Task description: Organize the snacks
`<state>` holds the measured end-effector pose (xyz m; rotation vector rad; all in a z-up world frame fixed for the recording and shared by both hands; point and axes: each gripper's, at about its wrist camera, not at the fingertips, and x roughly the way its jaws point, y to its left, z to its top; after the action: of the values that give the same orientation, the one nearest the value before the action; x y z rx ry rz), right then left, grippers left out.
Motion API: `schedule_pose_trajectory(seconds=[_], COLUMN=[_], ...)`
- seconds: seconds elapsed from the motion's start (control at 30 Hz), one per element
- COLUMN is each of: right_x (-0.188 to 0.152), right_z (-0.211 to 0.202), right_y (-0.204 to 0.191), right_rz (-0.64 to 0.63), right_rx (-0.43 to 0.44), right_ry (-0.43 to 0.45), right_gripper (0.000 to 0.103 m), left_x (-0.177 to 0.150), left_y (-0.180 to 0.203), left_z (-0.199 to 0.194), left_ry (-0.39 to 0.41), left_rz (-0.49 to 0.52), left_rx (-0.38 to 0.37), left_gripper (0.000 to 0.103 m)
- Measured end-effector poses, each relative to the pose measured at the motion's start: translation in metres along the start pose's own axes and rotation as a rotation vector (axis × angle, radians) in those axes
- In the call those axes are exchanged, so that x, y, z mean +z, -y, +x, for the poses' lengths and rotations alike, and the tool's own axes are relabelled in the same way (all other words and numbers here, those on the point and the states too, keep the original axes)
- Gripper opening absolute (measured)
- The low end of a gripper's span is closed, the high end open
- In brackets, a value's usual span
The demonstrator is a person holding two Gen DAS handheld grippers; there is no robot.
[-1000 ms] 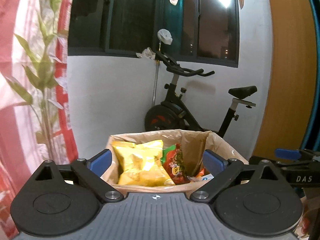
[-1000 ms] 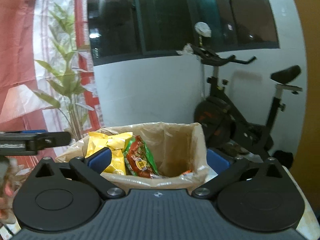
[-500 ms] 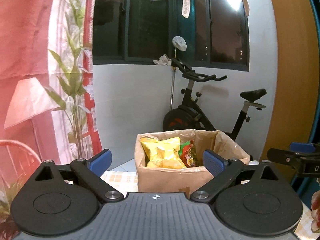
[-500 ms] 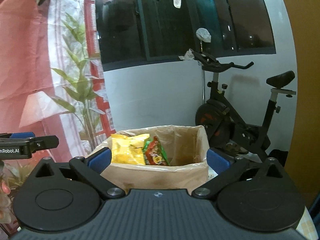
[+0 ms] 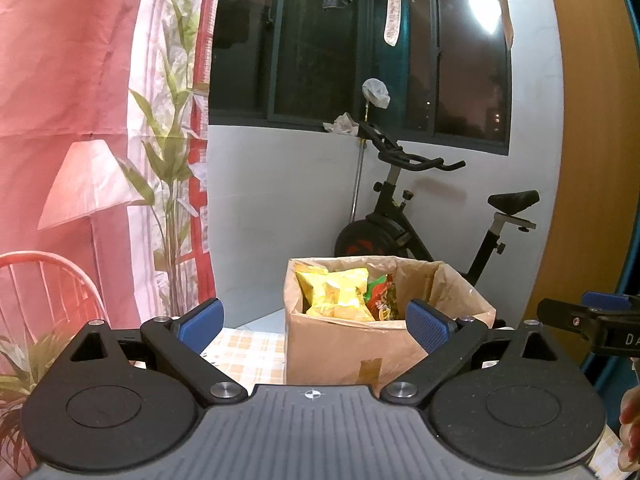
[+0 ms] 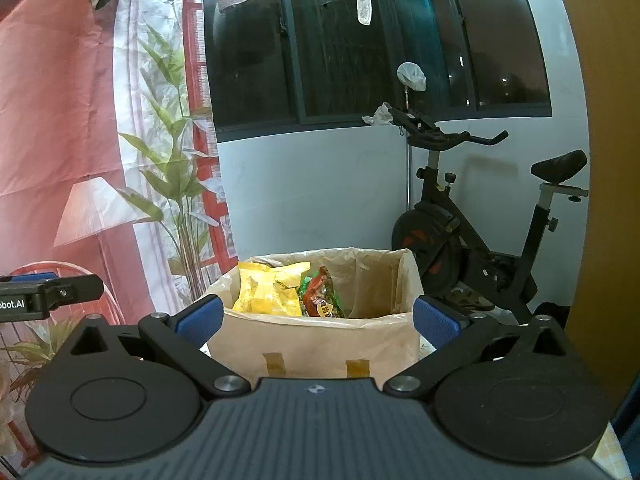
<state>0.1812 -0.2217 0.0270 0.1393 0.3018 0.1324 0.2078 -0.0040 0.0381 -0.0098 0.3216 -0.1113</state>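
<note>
A brown cardboard box (image 5: 340, 352) (image 6: 316, 344) stands on a checked tablecloth (image 5: 244, 356). Inside it lean a yellow snack bag (image 5: 336, 296) (image 6: 268, 292) and a red and green snack packet (image 5: 382, 300) (image 6: 322, 296). My left gripper (image 5: 316, 320) is open and empty, held back from the box's near side. My right gripper (image 6: 318, 320) is also open and empty, facing the box front. Each gripper's tip shows at the edge of the other's view: the right gripper's tip (image 5: 592, 320) and the left gripper's tip (image 6: 44, 296).
An exercise bike (image 5: 412, 216) (image 6: 472, 232) stands behind the box against a white wall under dark windows. A red printed curtain (image 5: 80, 120) hangs at the left. A wooden panel (image 5: 592, 160) rises at the right. Part of a hand (image 5: 630, 432) shows at the lower right.
Both grippers have pulled back and away from the box, which now looks smaller with its front face and the tablecloth in view. Both stay open and empty.
</note>
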Motion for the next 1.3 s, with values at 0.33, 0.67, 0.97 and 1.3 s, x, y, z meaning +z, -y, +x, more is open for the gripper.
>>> schedule_pose_trajectory(seconds=[0.33,0.67,0.97,1.3], right_x=[-0.004,-0.004,-0.004,-0.006], right_z=[-0.007,-0.008,-0.009,-0.008], right_y=[0.002,0.006,0.007,0.011], right_rz=[0.002,0.004,0.002,0.0], right_rx=[-0.002,-0.008,-0.01,-0.015], right_ry=[-0.001,-0.005,-0.005,-0.009], right_gripper=[0.103,0.103,0.103,0.103], left_x=[0.0,0.0,0.0,0.001], left_y=[0.0,0.0,0.001,0.001], left_z=[0.0,0.0,-0.004,-0.006], left_ry=[-0.002,-0.004,0.01,0.015], left_rz=[-0.007,-0.01,-0.011,-0.013], left_rx=[0.008,0.009,0.019,0.021], left_gripper=[0.099,0.099,0.099,0.099])
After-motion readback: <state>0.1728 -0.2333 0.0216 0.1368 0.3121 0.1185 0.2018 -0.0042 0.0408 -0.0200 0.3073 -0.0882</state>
